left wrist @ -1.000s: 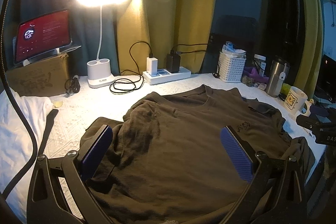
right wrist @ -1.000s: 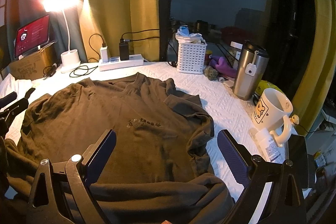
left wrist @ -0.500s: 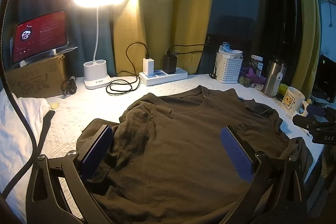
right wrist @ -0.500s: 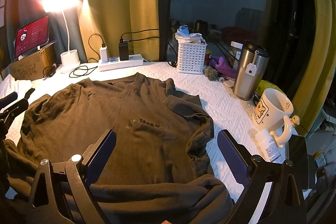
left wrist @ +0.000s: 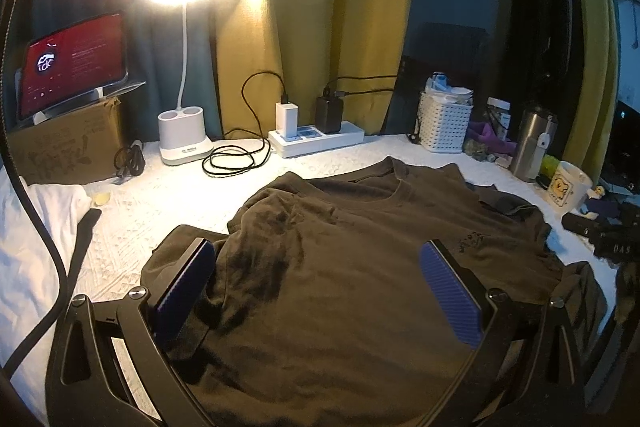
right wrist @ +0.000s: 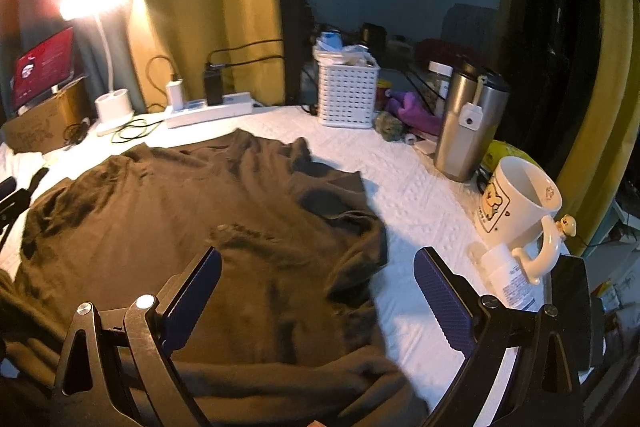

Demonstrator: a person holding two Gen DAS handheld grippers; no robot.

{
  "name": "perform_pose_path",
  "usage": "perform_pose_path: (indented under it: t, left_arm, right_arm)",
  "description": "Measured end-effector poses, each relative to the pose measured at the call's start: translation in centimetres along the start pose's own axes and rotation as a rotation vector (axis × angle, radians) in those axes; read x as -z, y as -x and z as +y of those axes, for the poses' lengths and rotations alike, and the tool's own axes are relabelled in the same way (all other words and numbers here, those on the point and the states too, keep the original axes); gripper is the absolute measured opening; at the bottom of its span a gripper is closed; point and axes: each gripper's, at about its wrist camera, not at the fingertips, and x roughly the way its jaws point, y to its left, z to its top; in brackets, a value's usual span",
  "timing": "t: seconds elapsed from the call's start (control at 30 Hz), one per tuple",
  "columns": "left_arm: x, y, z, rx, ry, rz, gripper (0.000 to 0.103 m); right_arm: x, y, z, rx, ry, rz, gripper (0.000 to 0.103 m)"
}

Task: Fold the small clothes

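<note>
A dark brown T-shirt [left wrist: 352, 267] lies spread front up on the white padded table [left wrist: 160, 199], collar toward the far side, with wrinkles and bunched sleeves. It also shows in the right wrist view [right wrist: 192, 219]. My left gripper [left wrist: 316, 287] is open and empty, hovering over the shirt's lower left part. My right gripper [right wrist: 316, 299] is open and empty over the shirt's lower right edge, with its right finger [right wrist: 444, 307] above bare table. The shirt's hem hangs off the near table edge.
At the back stand a lit desk lamp [left wrist: 184, 143], a power strip [left wrist: 316, 141] with chargers and cables, a white basket [right wrist: 348, 95], a steel tumbler [right wrist: 464, 131] and a cartoon mug [right wrist: 516, 203]. A tablet on a cardboard box [left wrist: 68, 147] is far left. White cloth [left wrist: 36, 227] lies left.
Both grippers have pulled back and risen slightly, so the shirt sits a bit farther away. The right wrist view has swung a little to the right. Both stay open.
</note>
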Motion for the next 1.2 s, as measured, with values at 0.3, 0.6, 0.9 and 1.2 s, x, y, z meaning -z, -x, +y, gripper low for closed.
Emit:
perform_pose_path:
  t: [0.3,0.6,0.9,1.2]
  left_arm:
    - [-0.9,-2.7,1.1,-0.038,0.011,0.032,0.101]
    - [-1.1,-4.6,1.5,-0.062,0.029,0.077,0.101]
    - [-1.1,-5.4,2.4,-0.088,0.054,0.103,0.101]
    - [-1.5,-6.4,2.7,-0.088,0.049,0.118,0.101]
  right_arm:
    - [-1.8,-5.9,-1.9,0.013,0.103,0.066,0.073]
    - [-3.3,-10.6,1.3,-0.062,0.263,0.125,0.065]
    - [-4.2,-15.3,1.4,-0.011,0.317,0.200,0.026]
    - [-5.7,-13.0,-6.0,0.068,0.102,0.134,0.010]
